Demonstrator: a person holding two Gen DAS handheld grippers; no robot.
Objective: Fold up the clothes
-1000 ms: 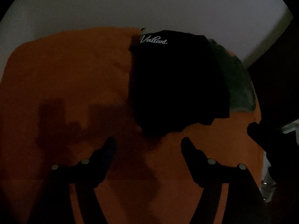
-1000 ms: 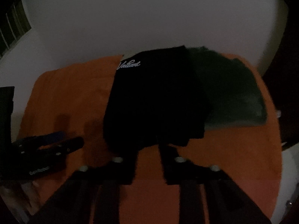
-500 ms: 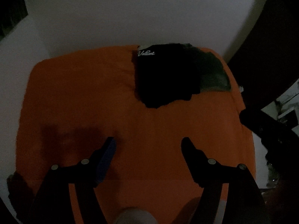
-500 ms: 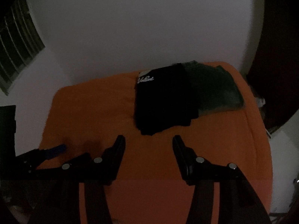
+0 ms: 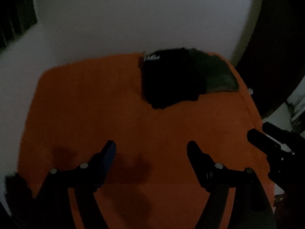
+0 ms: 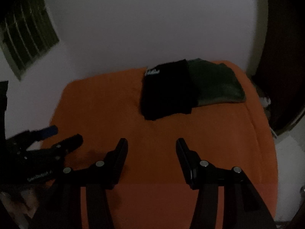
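Right wrist view: folded black garment [image 6: 165,89] at twelve o'clock on orange cloth-covered table [image 6: 106,103], overlapping folded grey-green garment [image 6: 215,84] at one o'clock, both near far edge against white wall [image 6: 152,19]. Right gripper [image 6: 151,148] released, nothing between fingers, well apart from stack. Left gripper [image 5: 151,150] spread wide, jaws just opening further, empty, above bare cloth at six o'clock.

Risks, as judgement: dim light, black fabric edges hard to find; black piece lying skewed over grey-green one, liable to slide or unfold if nudged; stack close to table's far edge.

Writing: white script on black garment's far left corner, blurred, unreadable. Small pale lettering on left gripper's body at eight o'clock in right wrist view, illegible.
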